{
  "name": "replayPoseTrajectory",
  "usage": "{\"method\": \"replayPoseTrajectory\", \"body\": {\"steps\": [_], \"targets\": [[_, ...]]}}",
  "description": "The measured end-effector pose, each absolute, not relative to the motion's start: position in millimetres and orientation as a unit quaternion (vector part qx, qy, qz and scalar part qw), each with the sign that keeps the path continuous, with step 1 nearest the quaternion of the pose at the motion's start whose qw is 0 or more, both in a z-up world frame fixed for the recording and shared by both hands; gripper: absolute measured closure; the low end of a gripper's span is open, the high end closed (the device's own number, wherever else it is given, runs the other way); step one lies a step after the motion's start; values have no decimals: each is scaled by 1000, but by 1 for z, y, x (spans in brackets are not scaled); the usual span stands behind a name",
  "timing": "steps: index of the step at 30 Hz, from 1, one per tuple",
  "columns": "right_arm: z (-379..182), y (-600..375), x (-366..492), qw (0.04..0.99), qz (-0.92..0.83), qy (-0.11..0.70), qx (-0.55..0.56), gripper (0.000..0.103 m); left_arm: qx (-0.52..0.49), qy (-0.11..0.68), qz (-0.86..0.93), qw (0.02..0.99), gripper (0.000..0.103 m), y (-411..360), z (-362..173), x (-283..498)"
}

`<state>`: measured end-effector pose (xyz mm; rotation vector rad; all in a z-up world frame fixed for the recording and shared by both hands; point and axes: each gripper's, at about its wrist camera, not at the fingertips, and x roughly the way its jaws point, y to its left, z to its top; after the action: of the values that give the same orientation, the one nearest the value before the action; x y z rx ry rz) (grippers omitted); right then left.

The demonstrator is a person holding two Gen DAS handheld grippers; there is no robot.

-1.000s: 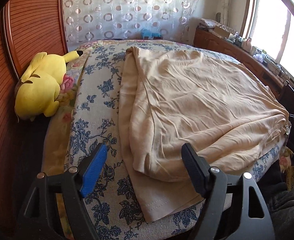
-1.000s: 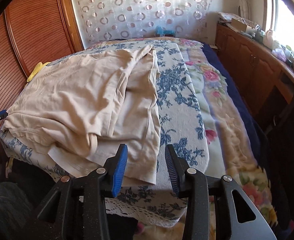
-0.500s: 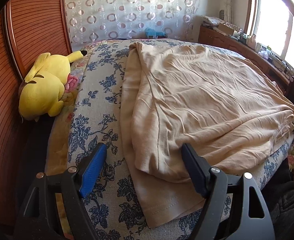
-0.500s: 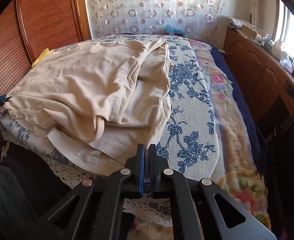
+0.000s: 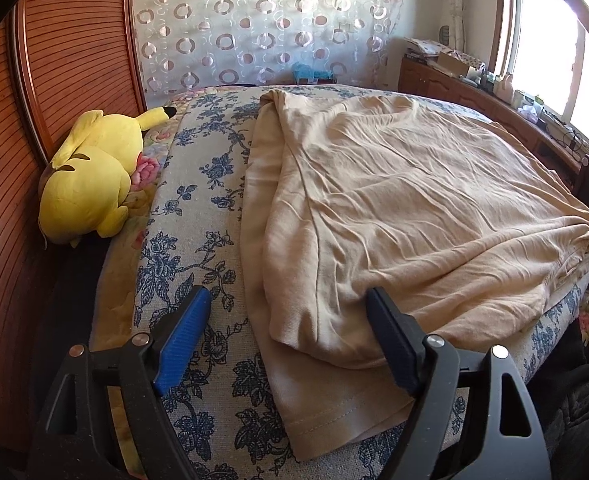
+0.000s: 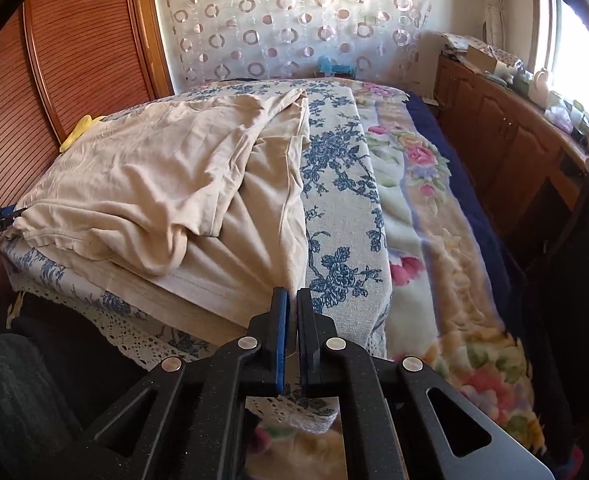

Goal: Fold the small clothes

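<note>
The beige shirt (image 5: 394, 208) lies half-folded on the bed (image 6: 342, 216). Right gripper (image 6: 290, 304) has clamped its near corner, probably to lift it; left gripper (image 5: 286, 316) gapes wide around the opposite corner, not yet gripping

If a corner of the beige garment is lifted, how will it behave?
The beige garment is probably floppy: it lies in soft wrinkles and drapes over the bed edge. Likely light, since the cloth looks thin. Its folded-over layer may slide apart.

You see a yellow plush toy (image 5: 90, 176) lying beside the wooden headboard (image 5: 54, 80), a circle-patterned curtain (image 5: 262, 24) behind the bed, and a cluttered wooden cabinet (image 6: 506, 120) under the window (image 5: 550, 36).
</note>
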<state>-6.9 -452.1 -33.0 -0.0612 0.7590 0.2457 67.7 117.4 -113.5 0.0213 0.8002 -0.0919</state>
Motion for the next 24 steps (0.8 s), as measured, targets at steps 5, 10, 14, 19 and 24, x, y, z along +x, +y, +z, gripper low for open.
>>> {"method": "replayPoseTrajectory", "body": {"steps": [5, 10, 14, 19, 24], "targets": [[-16, -445, -18, 933, 119, 336, -44, 96, 8, 381, -37, 924, 22, 115, -115, 66], [-5, -417, -17, 939, 132, 313, -54, 94, 4, 366, -31, 930, 22, 114, -116, 62], [-5, -387, -5, 939, 149, 304, -54, 93, 2, 356, -25, 934, 22, 114, -118, 61], [-7, -348, 14, 938, 176, 292, -62, 75, -1, 352, -18, 936, 22, 113, -118, 61], [-23, -312, 43, 927, 195, 308, -86, 66, -3, 351, -18, 936, 22, 112, -118, 61]]}}
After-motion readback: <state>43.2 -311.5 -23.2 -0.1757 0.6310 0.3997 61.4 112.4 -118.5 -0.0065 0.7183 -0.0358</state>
